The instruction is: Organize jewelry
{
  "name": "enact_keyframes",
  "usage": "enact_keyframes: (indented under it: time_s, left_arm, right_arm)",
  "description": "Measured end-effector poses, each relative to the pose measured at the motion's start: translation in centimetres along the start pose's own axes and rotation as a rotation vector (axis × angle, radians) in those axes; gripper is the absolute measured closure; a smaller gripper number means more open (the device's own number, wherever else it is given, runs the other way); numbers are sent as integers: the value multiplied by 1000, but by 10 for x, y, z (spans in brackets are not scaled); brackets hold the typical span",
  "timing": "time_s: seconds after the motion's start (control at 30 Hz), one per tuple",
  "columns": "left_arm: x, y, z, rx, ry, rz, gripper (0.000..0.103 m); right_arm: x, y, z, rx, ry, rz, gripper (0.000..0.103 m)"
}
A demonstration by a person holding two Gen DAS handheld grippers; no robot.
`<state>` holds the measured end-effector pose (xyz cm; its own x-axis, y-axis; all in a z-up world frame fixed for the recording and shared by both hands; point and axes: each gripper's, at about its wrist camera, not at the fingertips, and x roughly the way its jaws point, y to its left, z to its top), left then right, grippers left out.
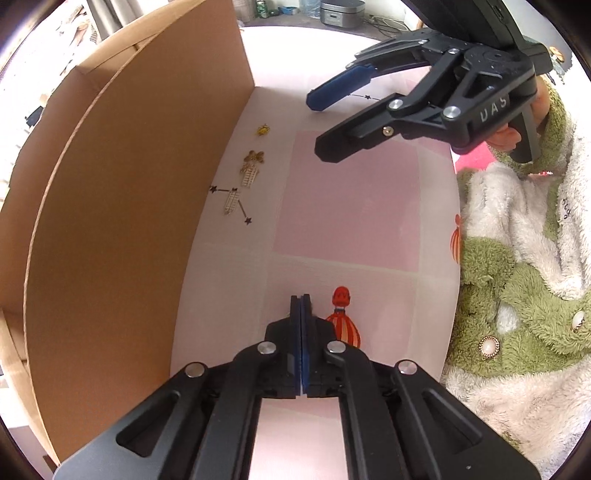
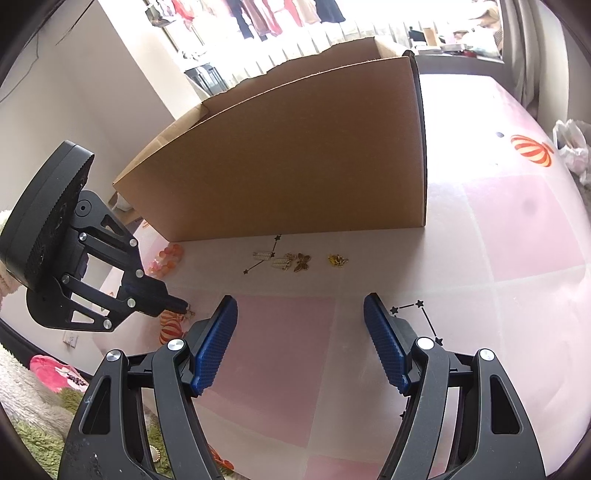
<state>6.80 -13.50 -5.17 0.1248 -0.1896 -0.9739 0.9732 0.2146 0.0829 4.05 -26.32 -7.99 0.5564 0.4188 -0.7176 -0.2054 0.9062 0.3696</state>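
Pink tablecloth [image 2: 480, 258]; butterfly charm [image 2: 302, 263] clearer right-wrist.

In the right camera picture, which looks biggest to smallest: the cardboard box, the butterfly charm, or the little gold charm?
1. cardboard box, by far the largest.
2. butterfly charm.
3. little gold charm, though it looks nearly the same size as the butterfly, so that order is unsure.

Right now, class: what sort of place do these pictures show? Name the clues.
Probably a home, perhaps a bedroom or living room: clothes hang by a bright window, a patterned pink cloth covers the surface, and a cardboard box stands beside small jewelry charms.
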Motion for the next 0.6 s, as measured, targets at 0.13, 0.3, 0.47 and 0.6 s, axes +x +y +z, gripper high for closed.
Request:
enact_keyframes:
  time_s: [0.13, 0.3, 0.47, 0.6]
  left_arm:
    - [-10, 0, -5, -42, -34, 18, 103]
    - [-20, 0, -16, -144, -70, 29, 103]
    - [-29, 2, -27, -365, -152, 66, 99]
    - [-29, 1, -37, -522, -229, 121, 78]
  right_arm:
    - [-3, 7, 1, -9, -8, -1, 35]
    - [-10, 13, -3, -20, -17, -19, 35]
    - [-14, 14, -5, -23, -15, -52, 35]
    - [-13, 16, 0, -47, -22, -88, 35]
